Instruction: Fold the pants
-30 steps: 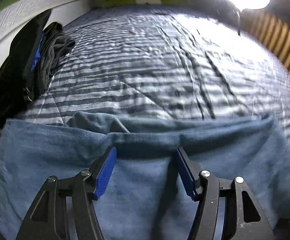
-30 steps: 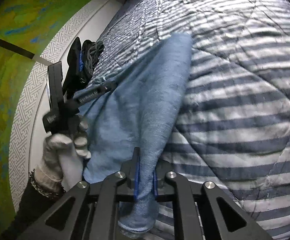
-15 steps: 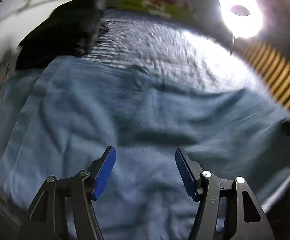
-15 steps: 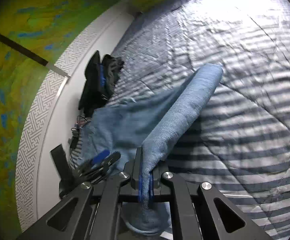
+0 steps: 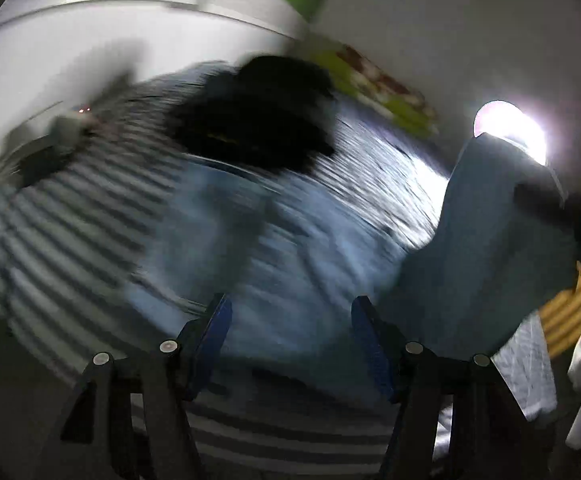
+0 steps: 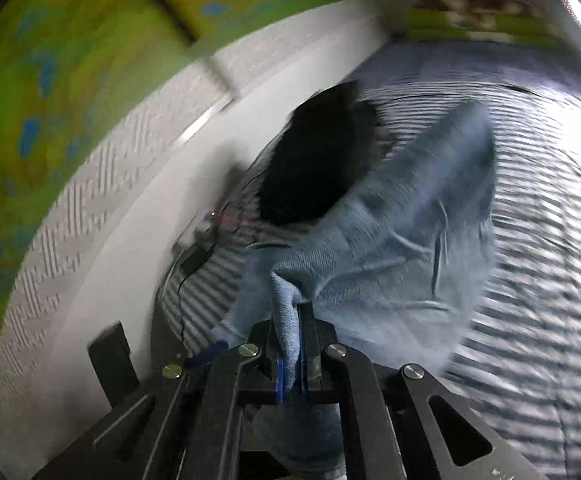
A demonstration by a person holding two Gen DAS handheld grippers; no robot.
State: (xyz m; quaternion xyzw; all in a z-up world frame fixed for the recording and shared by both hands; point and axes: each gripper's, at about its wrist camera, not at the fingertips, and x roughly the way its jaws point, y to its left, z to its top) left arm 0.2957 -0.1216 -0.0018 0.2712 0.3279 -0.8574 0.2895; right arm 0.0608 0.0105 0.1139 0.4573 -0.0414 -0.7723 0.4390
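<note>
1. Right wrist view, lower centre: the right gripper (image 6: 292, 354) is clamped on a bunched fold of the blue pants (image 6: 390, 232); the cloth is pinched between its blue pads and more of it hangs below the fingers at the bottom edge.
2. From that pinch the pants run up and to the right across the middle of the frame, blurred, with one narrow end reaching the upper right of centre.
3. The pants lie over a striped quilt (image 6: 538, 264) that fills the right half of the frame.
4. A black heap (image 6: 314, 164) sits just above and left of the pants, touching their upper edge as far as the blur shows.
5. At the lower left, a blue tip and a black bar of the left gripper (image 6: 206, 356) show beside the white wall (image 6: 102, 216).
6. Left wrist view, bottom: the left gripper (image 5: 290, 328) has its fingers apart, nothing between the pads.
7. Beyond its fingers, pale blue pants (image 5: 218, 216) spread over the quilt (image 5: 62, 216) in the middle of the frame, heavily blurred.
8. At the right, another part of the pants rises as a raised sheet toward the upper right, in front of a bright lamp (image 5: 510, 128).
9. The black heap (image 5: 258, 120) lies above centre, past the flat part of the pants.
</note>
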